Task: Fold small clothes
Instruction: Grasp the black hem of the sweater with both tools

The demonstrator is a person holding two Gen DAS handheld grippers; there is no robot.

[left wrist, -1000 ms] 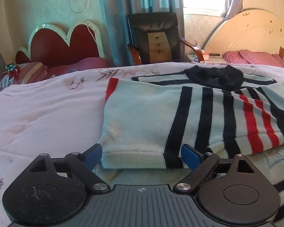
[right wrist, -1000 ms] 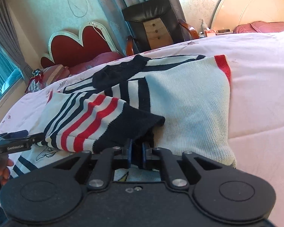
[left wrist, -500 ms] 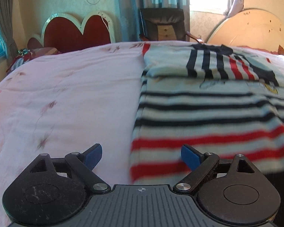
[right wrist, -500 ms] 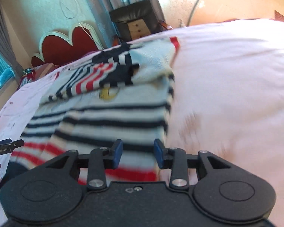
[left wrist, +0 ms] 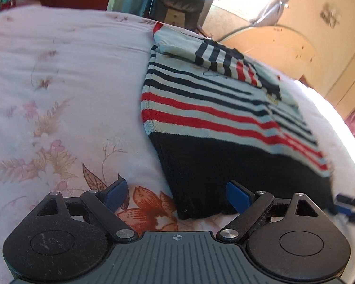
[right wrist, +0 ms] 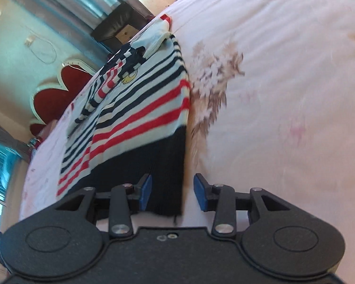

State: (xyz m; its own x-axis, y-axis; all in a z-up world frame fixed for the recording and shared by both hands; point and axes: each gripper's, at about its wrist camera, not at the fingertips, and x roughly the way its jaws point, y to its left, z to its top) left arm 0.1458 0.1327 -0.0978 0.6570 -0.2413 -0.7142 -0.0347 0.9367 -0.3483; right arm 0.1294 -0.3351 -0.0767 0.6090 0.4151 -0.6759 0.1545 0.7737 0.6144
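Observation:
A small striped sweater [left wrist: 208, 108], pale blue with navy and red stripes and a black hem band [left wrist: 224, 165], lies flat on the bed with both sleeves folded across its chest. My left gripper [left wrist: 177, 195] is open at the hem's left corner, the corner lying between its blue pads. My right gripper [right wrist: 172, 195] is open at the hem's right corner [right wrist: 168, 184], which lies between its blue pads. The sweater also shows in the right wrist view [right wrist: 139, 99]. The right gripper's tip shows blurred at the left wrist view's right edge [left wrist: 350, 207].
The sweater lies on a pale pink floral quilt [left wrist: 59, 94] covering a wide bed [right wrist: 284, 94]. A red heart-shaped headboard [right wrist: 52, 99], a dark armchair [left wrist: 175, 4] and curtains stand beyond the far edge.
Both grippers have drawn back from the folded sleeves to the sweater's hem. The right gripper, shut a second ago, is now open. Both now straddle the hem's two corners.

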